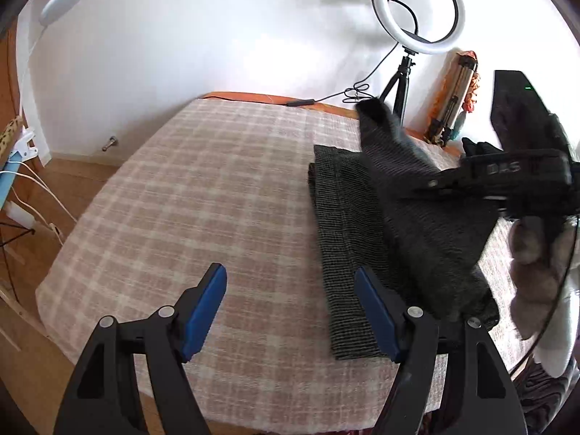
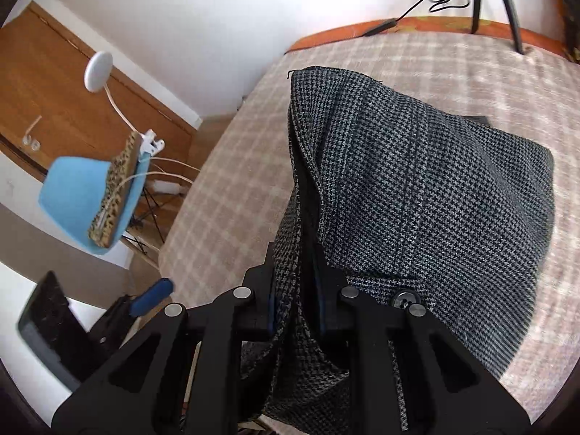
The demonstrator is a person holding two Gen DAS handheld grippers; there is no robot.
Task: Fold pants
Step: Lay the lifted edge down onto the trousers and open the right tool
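Dark grey houndstooth pants [image 1: 348, 232] lie folded lengthwise on the right part of a plaid-covered table [image 1: 203, 188]. My right gripper [image 2: 295, 282] is shut on a bunch of the pants [image 2: 417, 188] near the waist, by a black button [image 2: 402, 299], and holds that end lifted above the table. From the left wrist view the right gripper [image 1: 435, 185] comes in from the right with cloth draped from it. My left gripper [image 1: 290, 308] is open and empty, low over the table's near edge, its right finger next to the pants' near end.
A ring light on a tripod [image 1: 417, 11] and a folded tripod [image 1: 453, 101] stand at the table's far right edge, with a cable [image 1: 301, 101] along the back. A blue chair [image 2: 87, 199] with a clip lamp [image 2: 98, 70] stands left of the table.
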